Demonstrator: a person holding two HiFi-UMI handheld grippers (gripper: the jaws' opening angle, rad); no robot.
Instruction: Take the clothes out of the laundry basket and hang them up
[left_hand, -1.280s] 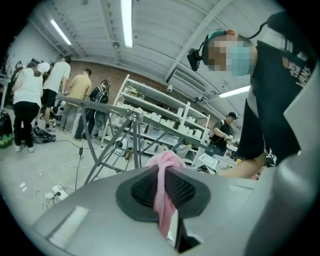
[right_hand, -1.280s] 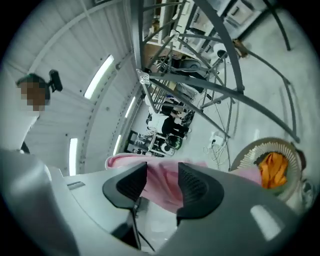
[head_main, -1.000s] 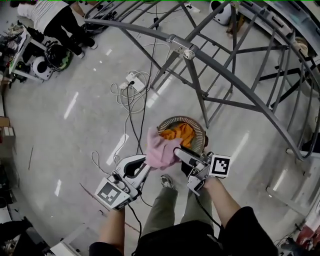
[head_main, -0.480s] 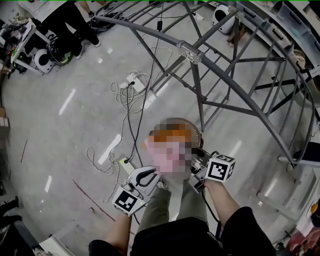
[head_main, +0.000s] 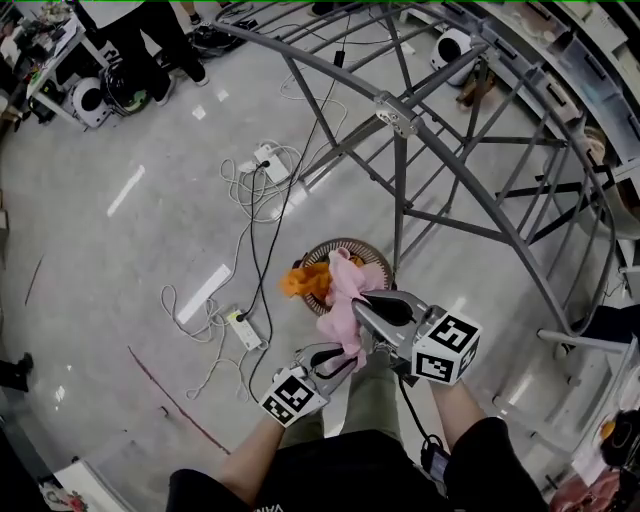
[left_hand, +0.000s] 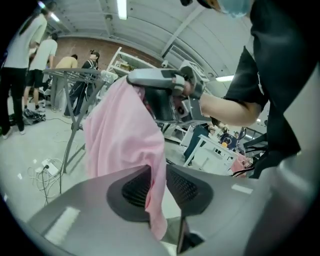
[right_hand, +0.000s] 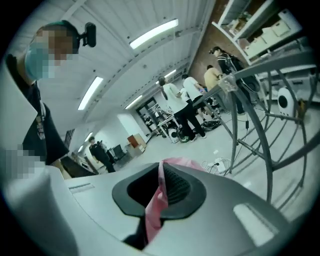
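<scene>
A pink cloth (head_main: 338, 295) hangs above the round laundry basket (head_main: 385, 262), which holds orange clothes (head_main: 300, 280). My right gripper (head_main: 360, 306) is shut on the cloth's upper part, and pink fabric is pinched between its pads (right_hand: 161, 187). My left gripper (head_main: 348, 360) sits lower, close to my body. Its jaws have just been opening a little, but the cloth (left_hand: 125, 130) still fills the narrow gap between its pads (left_hand: 158, 185). In the left gripper view the right gripper (left_hand: 134, 79) holds the cloth from above.
The grey tubular drying rack (head_main: 400, 115) arches over the basket from the back to the right. Power strips and cables (head_main: 245, 330) lie on the floor to the left. People stand by equipment at the far left (head_main: 130, 40). My own legs are right below the grippers.
The right gripper has closed on the pink cloth, rolled and lifted it. The left gripper has slid down and back toward my body, lower on the cloth.
</scene>
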